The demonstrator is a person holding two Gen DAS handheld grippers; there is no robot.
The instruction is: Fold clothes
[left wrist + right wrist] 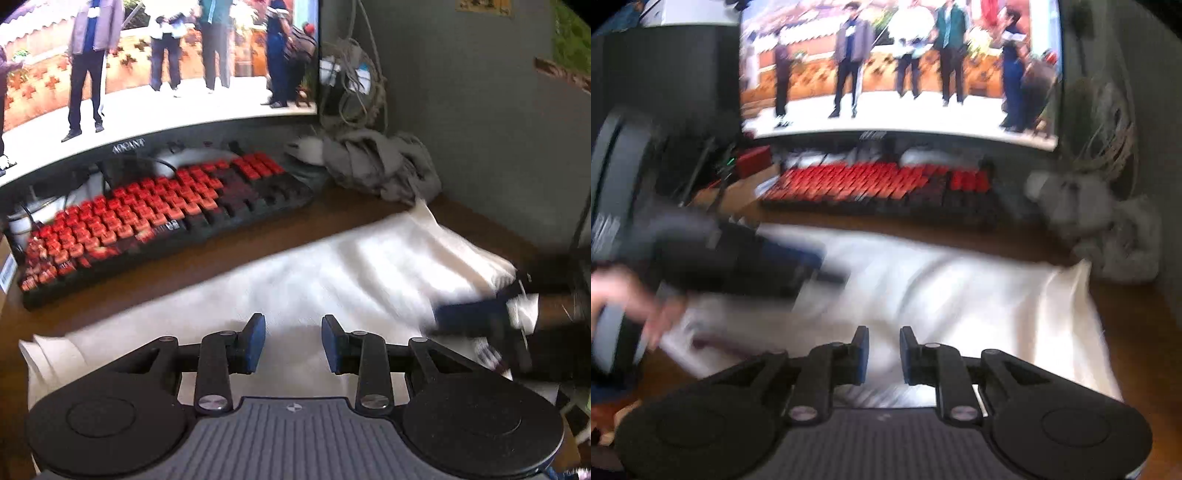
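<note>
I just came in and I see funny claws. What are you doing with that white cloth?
A person holds a tool in each hand over a white cloth spread on a wooden desk in front of a red keyboard and a monitor. The left tool and right tool are both open and gripping nothing. A crumpled grey garment waits behind.

My blue-padded black left gripper (292,343) faces a white garment (332,266), a red-and-black keyboard (155,218) and crumpled grey cloth (380,166).
</note>
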